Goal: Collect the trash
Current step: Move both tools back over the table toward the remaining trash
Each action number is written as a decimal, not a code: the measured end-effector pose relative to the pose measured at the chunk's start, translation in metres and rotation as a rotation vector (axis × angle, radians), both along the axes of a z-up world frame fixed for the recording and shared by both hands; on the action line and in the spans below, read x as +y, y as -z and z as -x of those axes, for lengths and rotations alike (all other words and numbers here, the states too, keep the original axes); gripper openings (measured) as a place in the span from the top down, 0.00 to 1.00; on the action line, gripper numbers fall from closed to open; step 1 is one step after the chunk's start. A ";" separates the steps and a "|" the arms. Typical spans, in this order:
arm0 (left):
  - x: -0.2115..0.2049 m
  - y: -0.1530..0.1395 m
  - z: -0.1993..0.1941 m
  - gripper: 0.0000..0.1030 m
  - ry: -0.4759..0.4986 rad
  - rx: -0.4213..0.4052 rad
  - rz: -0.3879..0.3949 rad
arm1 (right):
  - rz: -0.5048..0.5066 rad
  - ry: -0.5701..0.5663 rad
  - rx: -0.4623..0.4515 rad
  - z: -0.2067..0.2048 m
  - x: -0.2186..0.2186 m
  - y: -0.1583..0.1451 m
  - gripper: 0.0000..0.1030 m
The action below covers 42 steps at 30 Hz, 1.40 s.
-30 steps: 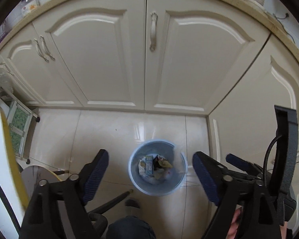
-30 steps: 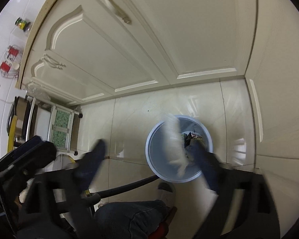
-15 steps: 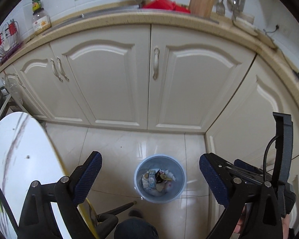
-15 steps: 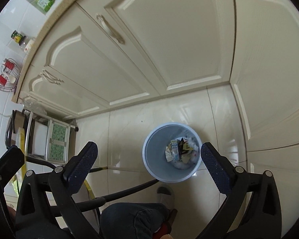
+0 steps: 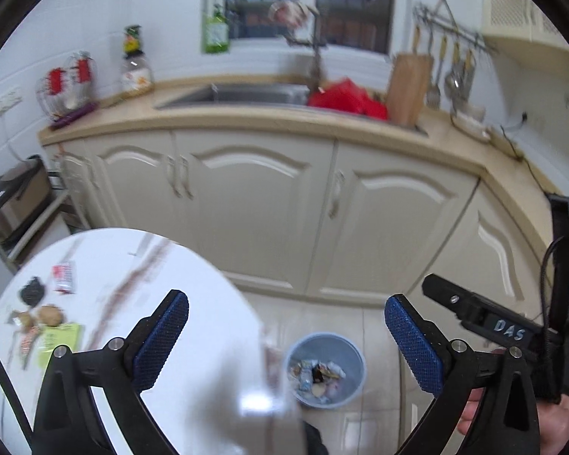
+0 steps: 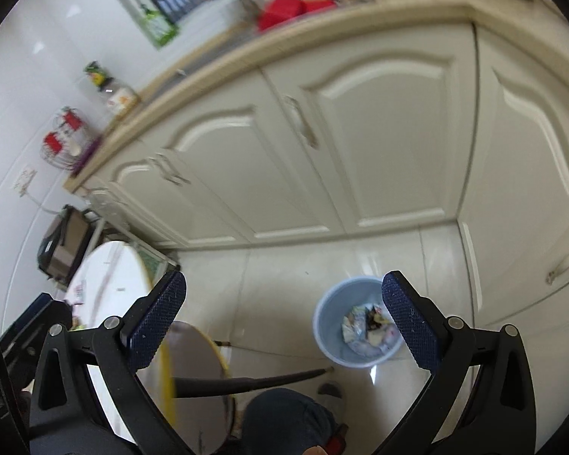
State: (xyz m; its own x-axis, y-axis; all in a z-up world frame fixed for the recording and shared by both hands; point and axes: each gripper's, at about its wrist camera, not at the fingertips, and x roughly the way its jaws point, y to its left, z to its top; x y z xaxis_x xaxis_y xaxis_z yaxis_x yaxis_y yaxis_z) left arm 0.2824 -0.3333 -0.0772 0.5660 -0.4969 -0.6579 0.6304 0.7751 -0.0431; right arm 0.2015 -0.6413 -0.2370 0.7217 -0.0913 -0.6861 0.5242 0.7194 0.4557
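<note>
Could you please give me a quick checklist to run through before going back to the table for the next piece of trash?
1. Left gripper empty, jaws opening: ok.
2. Right gripper open and empty: ok.
3. Blue bin upright on the floor, earlier trash inside: ok.
4. Trash still on the white table, including a black crumpled piece and a yellow-green paper: ok, targets remain.
5. Sharp view of the targets: not ok, the left wrist view is motion-blurred.
6. Trash dropped beside the bin: cannot tell, floor partly hidden.
</note>
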 end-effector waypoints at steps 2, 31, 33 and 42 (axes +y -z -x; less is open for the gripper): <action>0.027 -0.008 0.010 0.01 -0.032 -0.025 0.013 | 0.029 -0.026 -0.029 -0.003 0.019 -0.019 0.00; 0.332 -0.020 0.078 0.01 -0.475 -0.069 0.090 | 0.317 -0.531 -0.136 -0.094 0.305 -0.108 0.00; 0.337 -0.011 0.068 0.01 -0.494 -0.044 0.072 | 0.317 -0.565 -0.114 -0.106 0.318 -0.099 0.00; 0.325 0.019 -0.008 0.01 -0.488 0.056 -0.021 | 0.317 -0.660 0.039 -0.166 0.351 -0.043 0.00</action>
